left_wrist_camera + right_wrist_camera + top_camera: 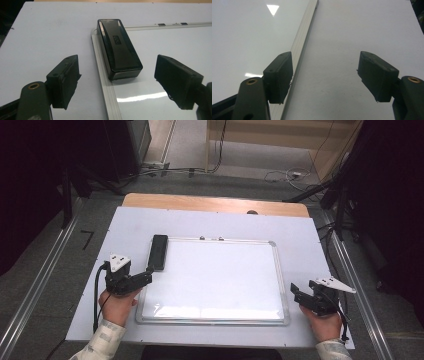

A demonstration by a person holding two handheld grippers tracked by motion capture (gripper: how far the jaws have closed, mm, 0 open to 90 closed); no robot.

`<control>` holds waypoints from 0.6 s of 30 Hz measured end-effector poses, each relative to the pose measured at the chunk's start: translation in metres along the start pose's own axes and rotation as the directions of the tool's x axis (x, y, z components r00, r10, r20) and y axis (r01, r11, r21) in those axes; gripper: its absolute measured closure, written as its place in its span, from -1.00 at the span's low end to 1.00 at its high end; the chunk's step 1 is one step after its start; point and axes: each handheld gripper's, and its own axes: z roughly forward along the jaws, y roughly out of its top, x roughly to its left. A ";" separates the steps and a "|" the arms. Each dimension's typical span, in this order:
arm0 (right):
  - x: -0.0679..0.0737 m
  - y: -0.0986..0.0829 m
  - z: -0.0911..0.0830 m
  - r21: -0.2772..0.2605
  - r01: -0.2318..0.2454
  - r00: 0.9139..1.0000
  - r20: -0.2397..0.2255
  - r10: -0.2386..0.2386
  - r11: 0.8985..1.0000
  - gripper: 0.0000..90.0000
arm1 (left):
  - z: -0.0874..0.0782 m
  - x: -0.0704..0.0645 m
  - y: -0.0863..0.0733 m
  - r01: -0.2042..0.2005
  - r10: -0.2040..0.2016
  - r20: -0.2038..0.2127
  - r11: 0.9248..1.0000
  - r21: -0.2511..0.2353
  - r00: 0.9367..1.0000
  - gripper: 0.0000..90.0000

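Both grippers matte black: left gripper and right gripper each topped with grey triangular plate, brass-coloured screws by blocky jaws, black cables trailing. Pale checked sleeves.

- High view: fixed overhead, facing forward and down across the whole worktop.
- Left gripper view: low and close, looking along its fingers at the eraser on the whiteboard; the high view shares both.
- Right gripper view: close, over the whiteboard's right frame.
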 end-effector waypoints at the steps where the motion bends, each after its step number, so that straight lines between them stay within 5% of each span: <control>1: 0.000 0.000 0.000 0.000 0.000 1.000 0.000 0.000 1.000 -0.40 | -0.001 0.000 0.000 -0.002 0.002 -0.002 1.000 -0.001 1.000 -0.55; 18: 0.000 0.000 -0.001 -0.001 0.002 1.000 0.002 -0.002 1.000 -0.40 | -0.009 0.005 -0.010 -0.018 0.018 -0.015 1.000 0.017 1.000 -0.55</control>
